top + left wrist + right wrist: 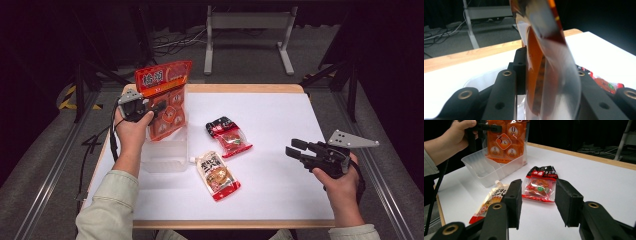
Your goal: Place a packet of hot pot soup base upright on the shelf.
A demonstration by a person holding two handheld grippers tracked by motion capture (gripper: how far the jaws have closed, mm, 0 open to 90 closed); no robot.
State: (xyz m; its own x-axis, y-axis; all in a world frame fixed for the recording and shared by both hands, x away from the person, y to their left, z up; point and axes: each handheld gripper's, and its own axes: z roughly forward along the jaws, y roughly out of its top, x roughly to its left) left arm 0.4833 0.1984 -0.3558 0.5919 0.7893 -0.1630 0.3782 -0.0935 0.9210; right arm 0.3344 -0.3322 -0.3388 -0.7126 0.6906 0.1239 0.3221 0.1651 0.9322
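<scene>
My left gripper (159, 106) is shut on a large orange snack bag (163, 97), holding it upright over the far end of a clear plastic bin (165, 152). In the left gripper view the bag (549, 65) stands edge-on between the jaws. In the right gripper view the bag (505, 138) has its bottom inside the bin (484, 168). My right gripper (295, 148) hovers open at the table's right, empty. Ahead of the right gripper (537, 202) lie a red-and-black packet (540, 185) and a spouted pouch (490, 200).
The red-and-black packet (229, 135) and the spouted pouch (217, 175) lie mid-table on the white sheet (280, 120). A wooden table edge (240, 88) runs along the far side. A white metal stand (247, 30) sits on the floor beyond.
</scene>
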